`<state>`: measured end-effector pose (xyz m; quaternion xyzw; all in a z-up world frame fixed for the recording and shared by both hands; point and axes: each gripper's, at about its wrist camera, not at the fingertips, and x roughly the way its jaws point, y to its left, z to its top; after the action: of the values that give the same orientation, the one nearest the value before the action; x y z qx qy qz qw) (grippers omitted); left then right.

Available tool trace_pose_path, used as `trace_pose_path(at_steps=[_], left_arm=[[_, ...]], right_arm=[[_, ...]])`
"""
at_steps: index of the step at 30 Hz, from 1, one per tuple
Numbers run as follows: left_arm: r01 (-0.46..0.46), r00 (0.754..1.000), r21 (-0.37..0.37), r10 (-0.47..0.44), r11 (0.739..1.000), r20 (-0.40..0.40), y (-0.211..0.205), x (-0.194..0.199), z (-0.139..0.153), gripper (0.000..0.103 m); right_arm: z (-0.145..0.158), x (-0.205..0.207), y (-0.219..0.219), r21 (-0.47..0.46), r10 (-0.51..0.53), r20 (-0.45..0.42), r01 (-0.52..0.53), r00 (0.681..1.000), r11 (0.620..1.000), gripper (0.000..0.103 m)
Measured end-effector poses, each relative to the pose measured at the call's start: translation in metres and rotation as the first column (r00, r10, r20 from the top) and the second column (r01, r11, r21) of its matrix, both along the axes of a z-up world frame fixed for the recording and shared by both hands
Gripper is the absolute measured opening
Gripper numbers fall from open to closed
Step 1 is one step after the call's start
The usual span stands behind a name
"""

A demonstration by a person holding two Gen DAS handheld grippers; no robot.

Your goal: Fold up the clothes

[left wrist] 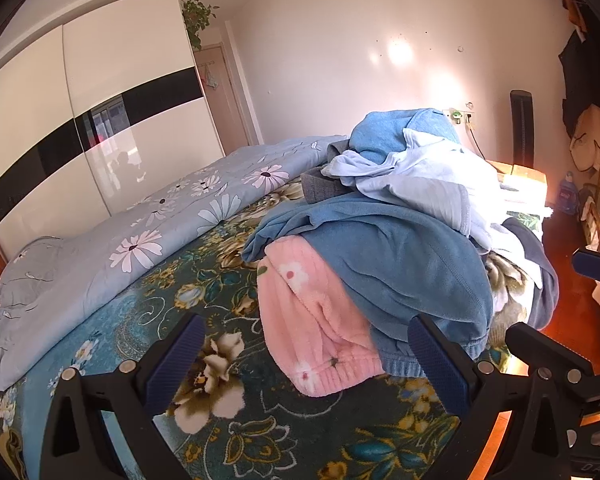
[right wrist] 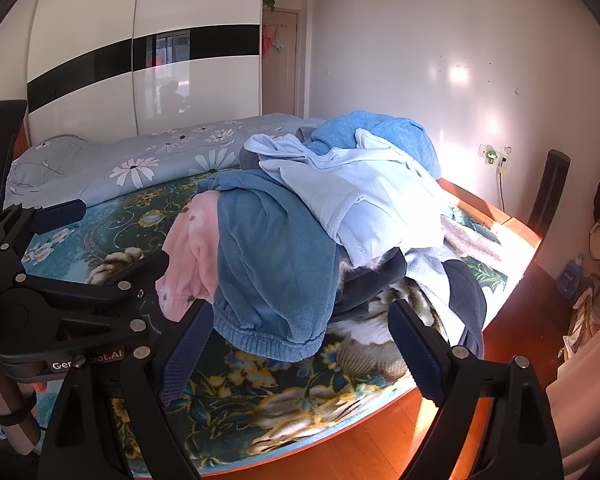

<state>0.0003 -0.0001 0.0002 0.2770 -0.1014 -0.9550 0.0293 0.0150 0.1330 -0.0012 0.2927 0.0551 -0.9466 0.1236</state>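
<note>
Heap of unfolded clothes lies on the bed, straight ahead of both tongs. No folded stack shows in either view, so the heap fits either a pile waiting to be folded or the remainder of one.

Left tongs: fingers apart, nothing between them, hovering low over the bed. The pink fleece garment lies just ahead, between the two fingertips. Right tongs: fingers apart, holding nothing. The cuffed hem of the teal-blue garment hangs just ahead of its left finger.

Risks, left to right:
- Pink fleece is pinned under the teal-blue piece. Pulling it from the left side would likely drag the layers above and topple the heap.
- Teal-blue piece is thick. A shallow pinch on the ribbed cuff may slip, or catch two layers at once.
- Pale blue garment sits loose on top and may slide off when anything below shifts.
- Dark navy garment, right of the right tongs, drapes at the bed's edge. A tug on the heap could carry it to the floor.

Count (visible, layers hide more):
- tongs: 2
- pink fleece: 1
- teal-blue: 1
- pale blue: 1, possibly 2, folds unclear
- mid-blue at the far top: 1
- grey knit: 1
- dark navy: 1
- floral quilt, left of the left tongs: 1
</note>
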Motion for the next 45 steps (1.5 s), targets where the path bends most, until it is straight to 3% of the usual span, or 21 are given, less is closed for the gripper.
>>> trace_pose_path(at_steps=[18, 31, 45], left_arm=[[0.005, 1.000, -0.015, -0.005, 1.000, -0.025, 0.003, 0.010, 0.013, 0.103], [0.002, 0.992, -0.079, -0.012, 0.997, -0.125, 0.006, 0.022, 0.050, 0.103], [0.035, 0.997, -0.025, -0.037, 0.999, -0.069, 0.000, 0.017, 0.072, 0.103]], right_arm=[[0.011, 0.009, 0.002, -0.006, 0.010, -0.040, -0.010, 0.999, 1.000, 0.090], [0.039, 0.013, 0.003, -0.041, 0.034, -0.070, -0.037, 0.997, 0.998, 0.090], [0.061, 0.016, 0.003, -0.083, 0.055, -0.099, -0.063, 0.994, 0.995, 0.090]])
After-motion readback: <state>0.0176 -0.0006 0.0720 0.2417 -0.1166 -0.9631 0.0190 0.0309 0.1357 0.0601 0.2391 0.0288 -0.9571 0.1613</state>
